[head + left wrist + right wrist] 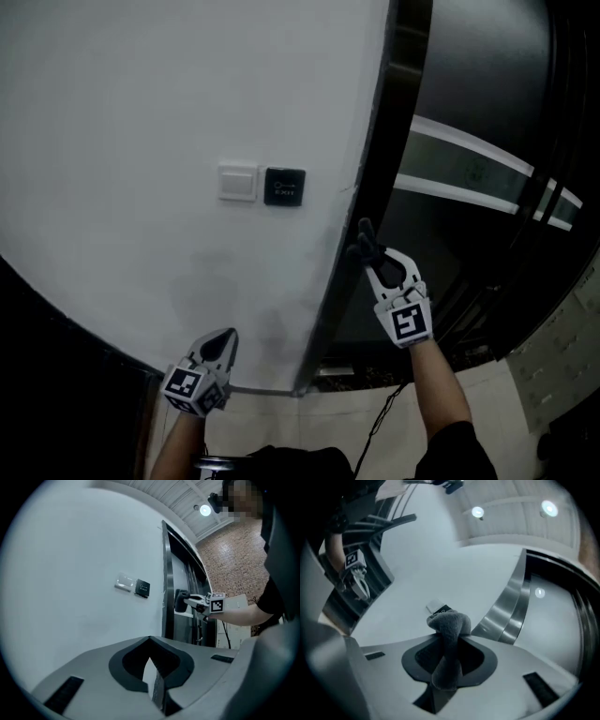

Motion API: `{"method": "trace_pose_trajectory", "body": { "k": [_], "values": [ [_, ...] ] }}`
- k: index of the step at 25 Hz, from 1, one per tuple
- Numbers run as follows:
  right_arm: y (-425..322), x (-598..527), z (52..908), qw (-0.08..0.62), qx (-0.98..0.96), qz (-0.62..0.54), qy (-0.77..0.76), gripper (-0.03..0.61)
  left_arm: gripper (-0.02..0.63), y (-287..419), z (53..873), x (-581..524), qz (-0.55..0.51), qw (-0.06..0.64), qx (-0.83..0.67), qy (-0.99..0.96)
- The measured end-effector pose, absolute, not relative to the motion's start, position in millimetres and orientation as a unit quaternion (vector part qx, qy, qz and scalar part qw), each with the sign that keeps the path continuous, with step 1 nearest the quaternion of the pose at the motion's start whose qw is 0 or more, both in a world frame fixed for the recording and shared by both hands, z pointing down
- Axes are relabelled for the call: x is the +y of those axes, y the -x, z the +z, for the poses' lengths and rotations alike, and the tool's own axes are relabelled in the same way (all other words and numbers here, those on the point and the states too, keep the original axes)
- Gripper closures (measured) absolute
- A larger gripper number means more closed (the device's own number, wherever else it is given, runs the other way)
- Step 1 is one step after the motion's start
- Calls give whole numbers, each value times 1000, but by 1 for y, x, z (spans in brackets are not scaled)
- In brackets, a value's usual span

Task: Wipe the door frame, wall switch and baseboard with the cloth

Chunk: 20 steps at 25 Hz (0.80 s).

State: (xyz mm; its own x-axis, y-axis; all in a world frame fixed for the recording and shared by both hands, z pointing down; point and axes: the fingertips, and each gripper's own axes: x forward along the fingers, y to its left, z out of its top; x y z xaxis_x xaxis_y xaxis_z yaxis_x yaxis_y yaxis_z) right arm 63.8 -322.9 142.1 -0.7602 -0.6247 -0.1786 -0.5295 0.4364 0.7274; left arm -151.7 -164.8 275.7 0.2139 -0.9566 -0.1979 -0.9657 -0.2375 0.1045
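My right gripper [369,247] is shut on a dark grey cloth [364,234], held up against the inner edge of the dark metal door frame [373,192], below switch height. In the right gripper view the cloth [449,626] bulges out between the jaws of the right gripper [450,641]. A white wall switch [238,182] and a black panel [284,187] sit side by side on the white wall, left of the frame. My left gripper [226,337] hangs low near the wall's foot, shut and empty. The baseboard [258,390] runs along the wall's bottom.
A dark glass door with pale horizontal bands [469,155] fills the opening right of the frame. A dark surface [56,375] borders the wall at lower left. Pale tiled floor [356,422] lies below. A black cable [384,417] hangs near the right arm.
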Motion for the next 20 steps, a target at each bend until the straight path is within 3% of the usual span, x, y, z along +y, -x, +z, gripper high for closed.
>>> {"method": "trace_pose_trajectory", "body": {
  "k": [4,8,20],
  "values": [
    [-56,-343,88,133,-744,-559,-342,497,612,149,284,-168,111,18,610,785],
    [-42,-364,80,188,-672,-638,-325,497,612,149,290,-171,106,7,614,782],
    [-29,-390,134,227,-633,-672,-310,497,612,165,310,-162,95,-13,638,764]
  ]
}}
